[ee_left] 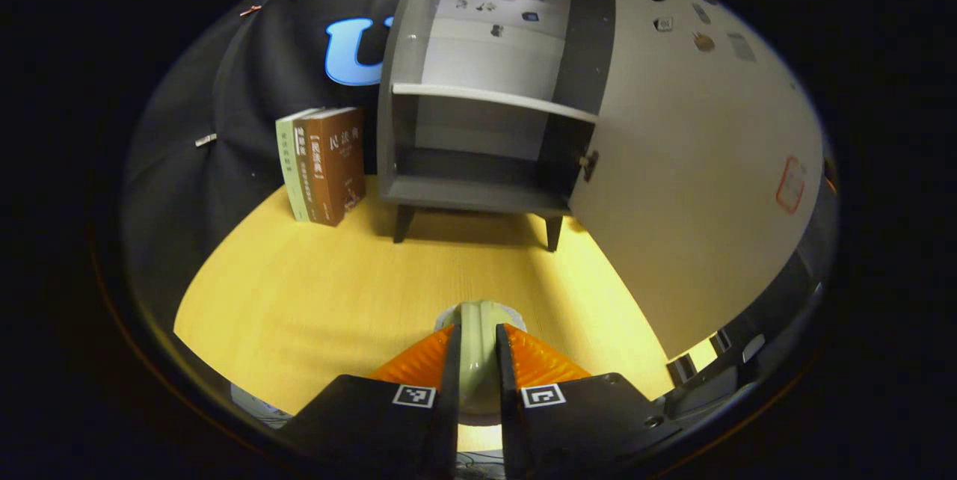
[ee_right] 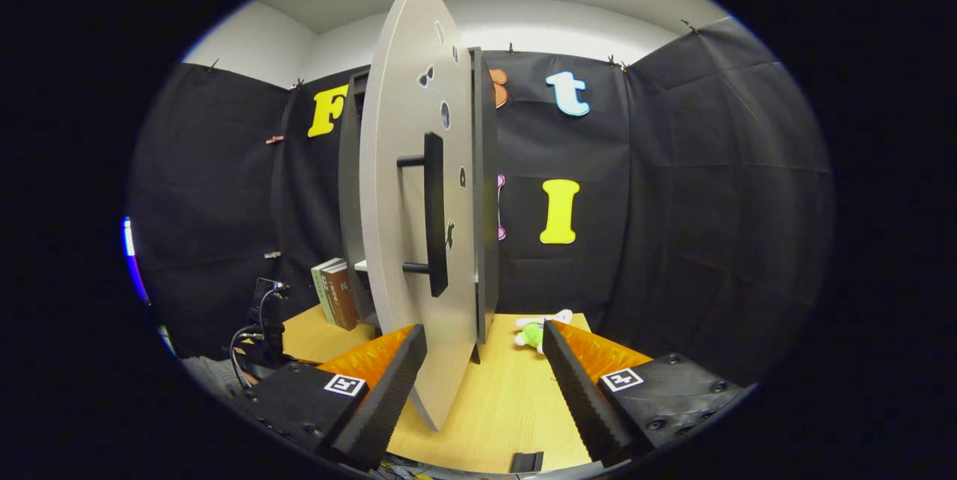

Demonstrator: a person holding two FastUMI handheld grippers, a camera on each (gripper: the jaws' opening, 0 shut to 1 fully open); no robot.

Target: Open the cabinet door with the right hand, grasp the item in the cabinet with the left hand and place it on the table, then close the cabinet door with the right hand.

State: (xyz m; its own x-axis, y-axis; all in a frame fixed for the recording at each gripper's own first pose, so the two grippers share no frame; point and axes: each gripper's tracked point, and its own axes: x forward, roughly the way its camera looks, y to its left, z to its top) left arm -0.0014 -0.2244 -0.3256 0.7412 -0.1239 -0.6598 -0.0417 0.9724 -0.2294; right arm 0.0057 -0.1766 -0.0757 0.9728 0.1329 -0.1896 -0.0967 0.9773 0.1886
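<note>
My left gripper [ee_left: 477, 332] is shut on a pale green item [ee_left: 478, 313], held low over the wooden table [ee_left: 314, 293] in front of the grey cabinet [ee_left: 478, 192]. The cabinet stands open, and both its lower compartment and the shelf [ee_left: 493, 99] above look bare. Its door [ee_left: 695, 166] is swung out to the right. In the right gripper view, my right gripper [ee_right: 484, 334] is open, with the door's [ee_right: 407, 241] lower edge between its fingers, close to the left finger [ee_right: 392, 375]. The black bar handle [ee_right: 434, 214] is above the fingers, untouched.
Three books [ee_left: 323, 164] stand against the wall left of the cabinet. A small green and white plush toy [ee_right: 534, 332] lies on the table [ee_right: 508, 405] right of the cabinet. Cables [ee_right: 250, 338] hang off the table's left edge.
</note>
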